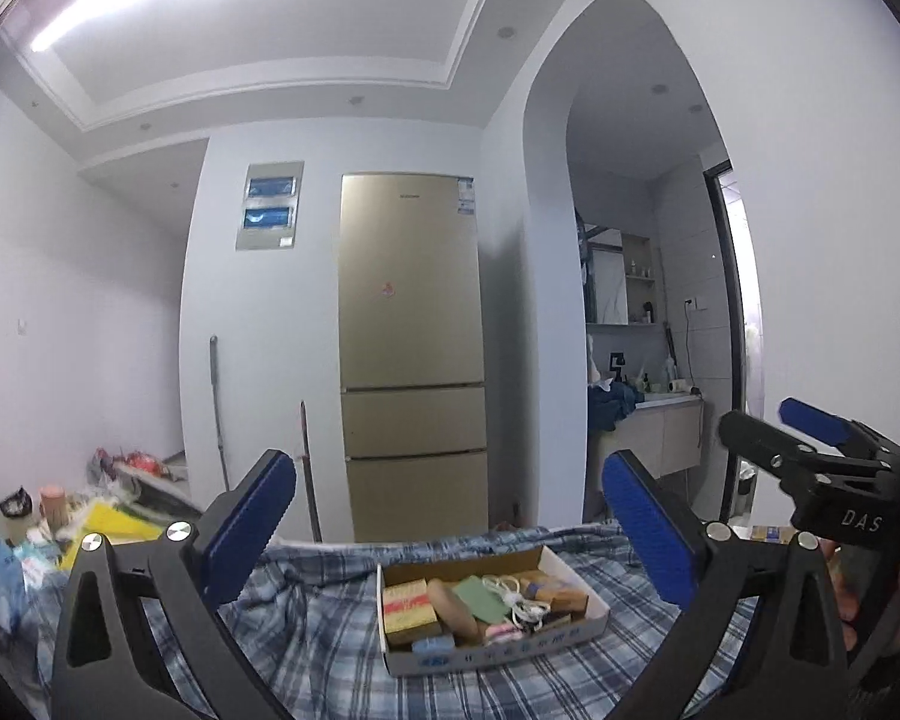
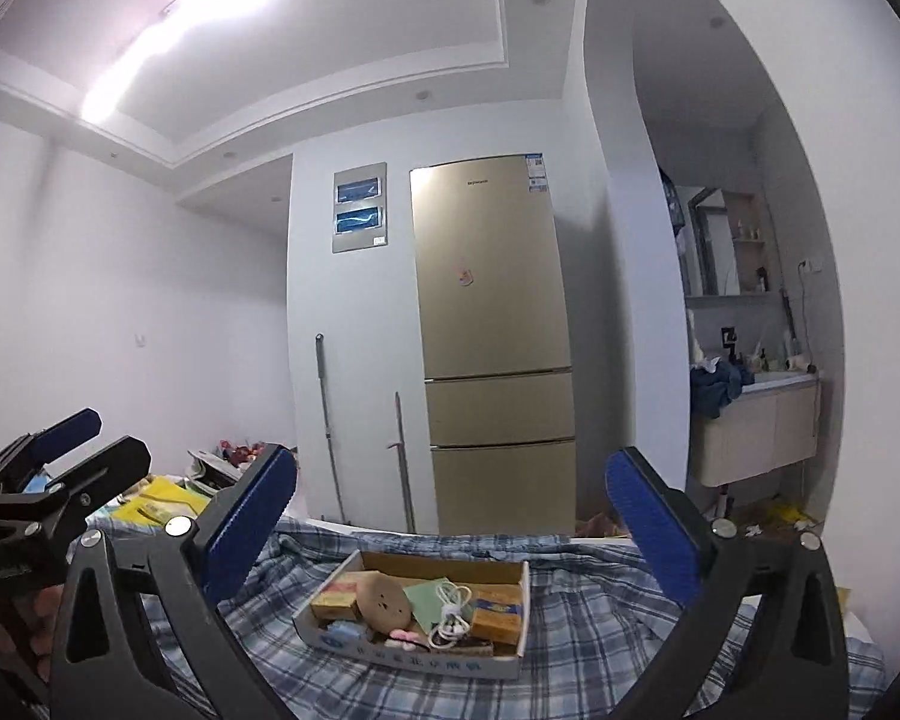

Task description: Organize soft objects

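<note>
Softness governs this job: the round tan cushion [image 2: 383, 602] in the cardboard tray [image 2: 414, 657] looks light and squashy, so a pinch across its middle should hold, I judge. At its 3 o'clock lies a coiled white cable [image 2: 450, 606], limp and liable to snag. The tray rests on the plaid bed [image 2: 600, 648]. Left tool [image 1: 450, 540] and right tool [image 2: 450, 534] both hover level above the bed, aimed at the tray, blue pads spread wide, gripping nothing.
</note>
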